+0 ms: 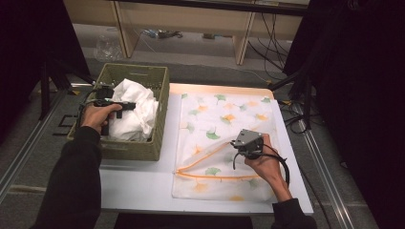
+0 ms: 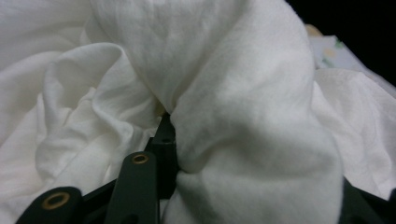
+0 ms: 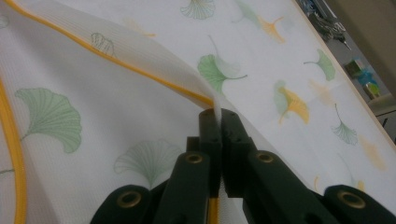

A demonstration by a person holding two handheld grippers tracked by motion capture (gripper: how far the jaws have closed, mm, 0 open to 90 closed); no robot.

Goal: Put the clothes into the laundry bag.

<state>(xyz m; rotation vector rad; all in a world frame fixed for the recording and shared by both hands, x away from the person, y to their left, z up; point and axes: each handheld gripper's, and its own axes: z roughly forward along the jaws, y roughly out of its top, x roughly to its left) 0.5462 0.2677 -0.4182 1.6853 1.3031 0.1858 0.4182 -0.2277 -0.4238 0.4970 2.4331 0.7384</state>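
**White cloth pinched in the basket, bag mouth held up**

The left gripper has its fingers clenched on a fold of the white cloth, which bulges over and to both sides of them; the rest lies heaped in the green basket below. The cloth looks light, soft and floppy, so it will likely sag and trail from wherever it is pinched; a thick gathered fold grips best. Bunched up, it has no clear long axis.

The right gripper has its fingers clamped on the orange-trimmed edge of the leaf-print laundry bag, lifting the mouth. The bag lies flat on the counter, its long axis running away from the person, its opening slanting across the near end.
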